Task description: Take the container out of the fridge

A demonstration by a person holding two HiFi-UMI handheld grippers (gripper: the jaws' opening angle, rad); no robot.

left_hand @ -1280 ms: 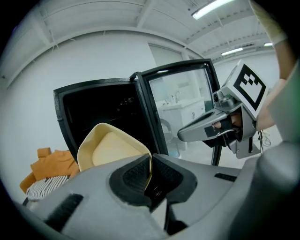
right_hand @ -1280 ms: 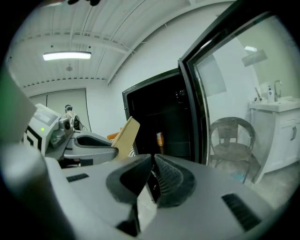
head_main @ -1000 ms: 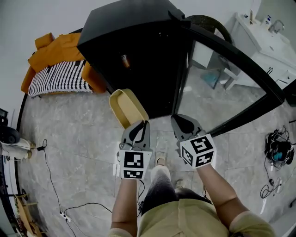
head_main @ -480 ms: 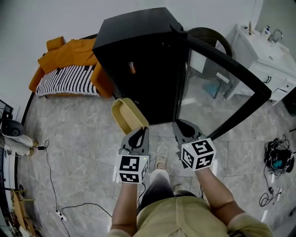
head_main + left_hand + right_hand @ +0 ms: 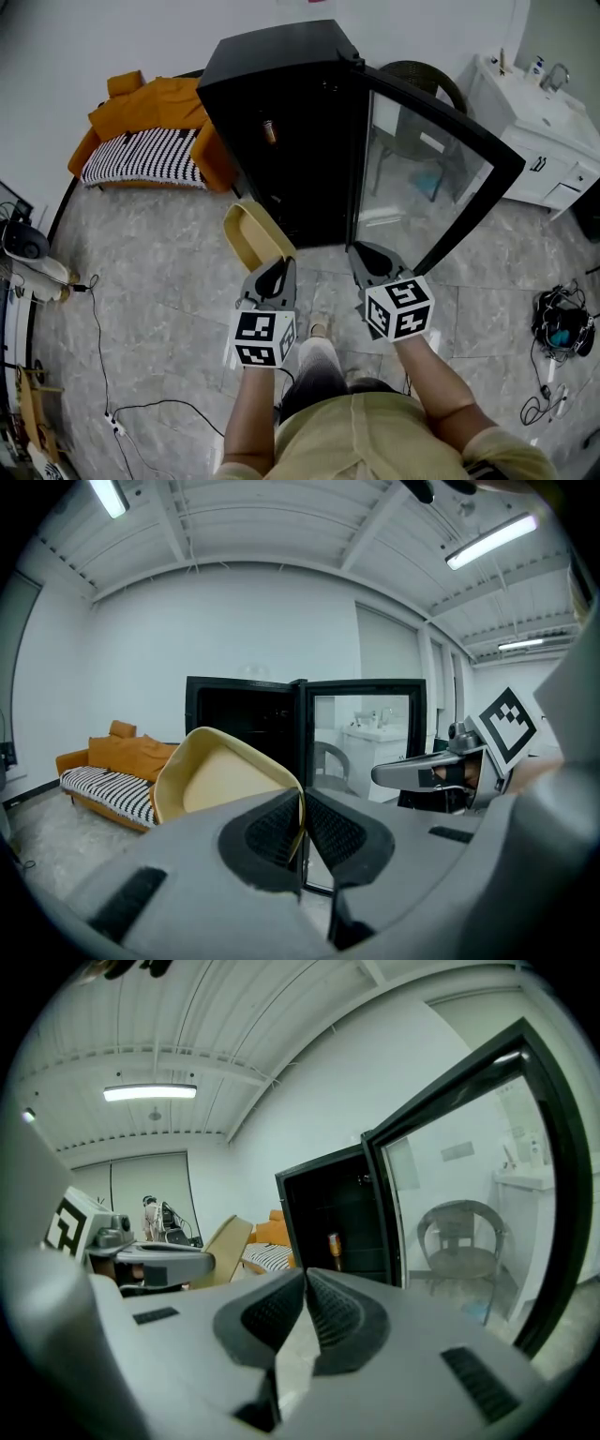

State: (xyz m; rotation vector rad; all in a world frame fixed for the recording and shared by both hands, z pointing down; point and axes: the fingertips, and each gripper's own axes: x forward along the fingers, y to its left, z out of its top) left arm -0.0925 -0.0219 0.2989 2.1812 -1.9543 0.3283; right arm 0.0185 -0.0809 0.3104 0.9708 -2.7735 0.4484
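Observation:
A beige container (image 5: pixel 253 234) hangs in the air in front of the black fridge (image 5: pixel 281 112), tilted on its side. My left gripper (image 5: pixel 274 274) is shut on the container's rim (image 5: pixel 298 810), with the tray (image 5: pixel 220 778) rising to the left of the jaws. My right gripper (image 5: pixel 367 262) is shut and holds nothing, level with the left one, just before the open glass door (image 5: pixel 431 178). In the right gripper view the gripper (image 5: pixel 304 1283) faces the dark fridge interior (image 5: pixel 328 1232), where a small bottle (image 5: pixel 335 1245) stands on a shelf.
The fridge door stands open to the right. An orange sofa (image 5: pixel 150 141) with a striped cover is at the left, a chair (image 5: pixel 422 56) and white sink cabinet (image 5: pixel 544 112) at the right. Cables (image 5: pixel 103 375) lie on the tiled floor.
The view has shifted so the fridge and sofa sit lower and more to the right in the frame. Both grippers and the held container have stayed in much the same place before the fridge.

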